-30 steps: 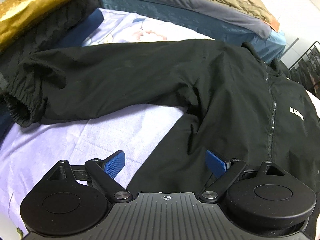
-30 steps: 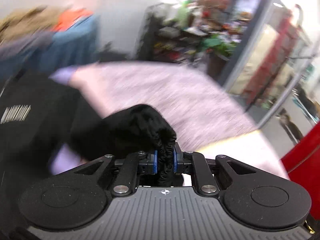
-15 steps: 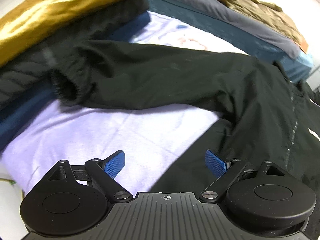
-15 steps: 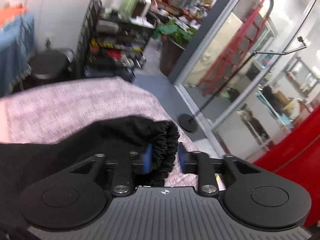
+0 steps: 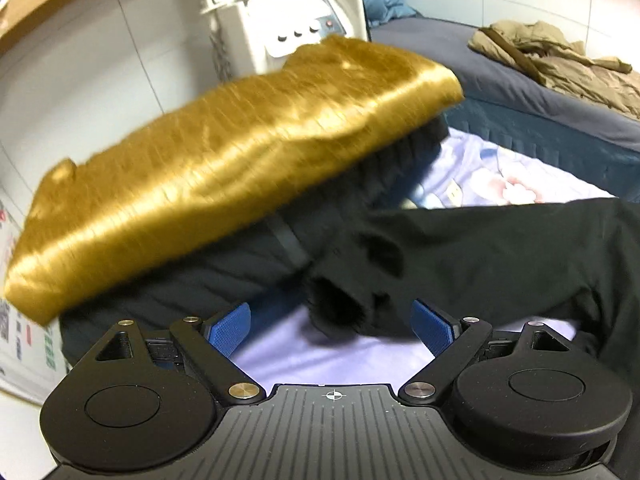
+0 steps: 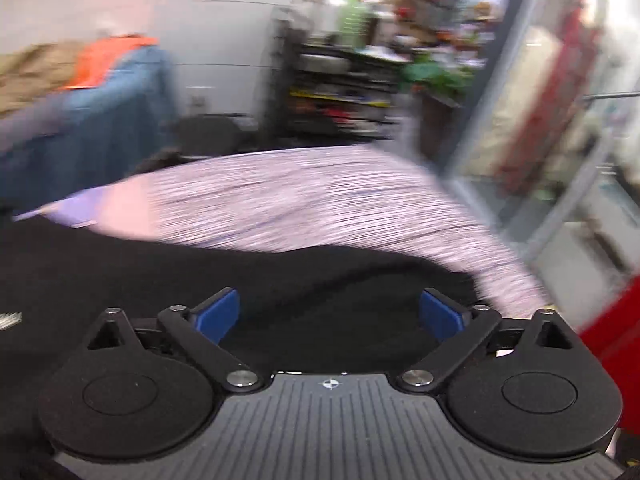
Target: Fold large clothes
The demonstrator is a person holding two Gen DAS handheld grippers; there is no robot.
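Black jacket [image 5: 500, 248] fabric lies spread on the lilac bedsheet [image 5: 340, 356], one elastic cuff [image 5: 336, 308] resting just ahead of the left gripper [image 5: 332, 322], whose blue pads stand wide apart with nothing between them. The right gripper [image 6: 330, 316] has just been opening; its jaws gape over the dark cloth, gripping nothing. A gold cushion [image 5: 224, 184] tops the pile behind.

You're in what looks like a treatment room or salon that opens onto a shop front. Two beds [image 5: 520, 92] stand side by side under sheets, with a white machine [image 5: 296, 12] on a stand, screen and knobs showing, against the tiled wall. On your right, blurred, a rack of goods [image 6: 340, 92] and a potted plant [image 6: 436, 76] stand by glass doors [image 6: 532, 128].
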